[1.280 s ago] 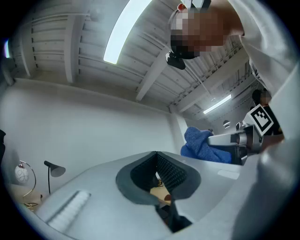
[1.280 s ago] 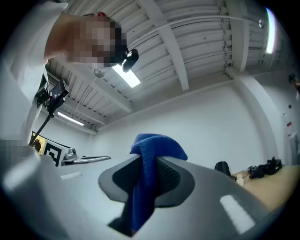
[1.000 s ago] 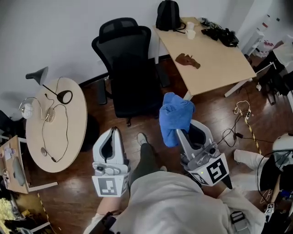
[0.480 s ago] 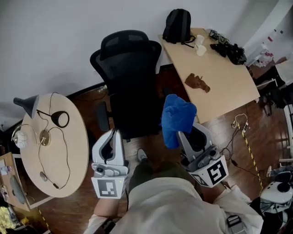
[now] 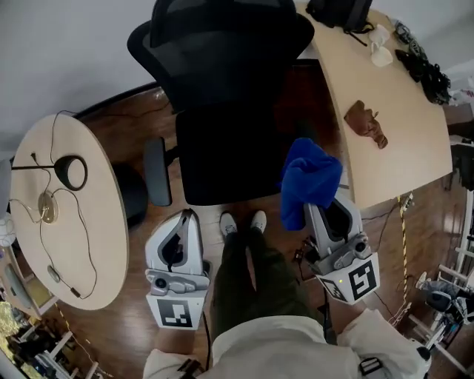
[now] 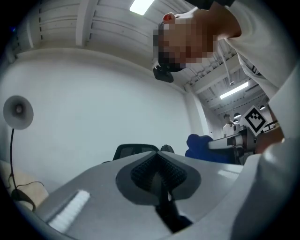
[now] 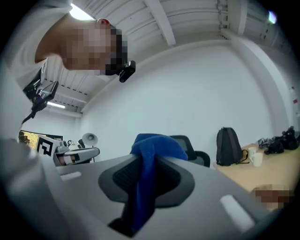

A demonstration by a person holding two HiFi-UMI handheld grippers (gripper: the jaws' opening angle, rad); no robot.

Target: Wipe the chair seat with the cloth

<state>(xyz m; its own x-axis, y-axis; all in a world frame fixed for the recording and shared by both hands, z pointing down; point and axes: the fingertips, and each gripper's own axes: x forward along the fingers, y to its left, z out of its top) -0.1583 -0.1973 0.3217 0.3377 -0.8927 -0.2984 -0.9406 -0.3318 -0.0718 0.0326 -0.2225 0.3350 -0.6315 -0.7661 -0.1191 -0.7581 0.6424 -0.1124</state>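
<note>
The black office chair faces me at the top of the head view, its seat [image 5: 229, 159] bare and its backrest [image 5: 222, 41] behind. My right gripper [image 5: 317, 211] is shut on a bunched blue cloth [image 5: 309, 181], which hangs just off the seat's right front corner, apart from it. In the right gripper view the cloth [image 7: 152, 145] drapes over and down between the jaws. My left gripper [image 5: 187, 217] hovers near the seat's left front corner with its jaws together and nothing between them; the left gripper view shows its pads [image 6: 140, 171] meeting in a thin slit.
A round wooden table [image 5: 59, 215] with a lamp and cables stands at the left. A rectangular desk [image 5: 404, 148] at the right carries a brown object [image 5: 365, 124], a white cup [image 5: 380, 35] and a backpack [image 5: 341, 11]. My shoes [image 5: 241, 222] are at the seat's front edge.
I have stepped closer to the chair, which now fills the top of the head view. Both grippers have come up to the seat's front edge, the cloth still in the right one.
</note>
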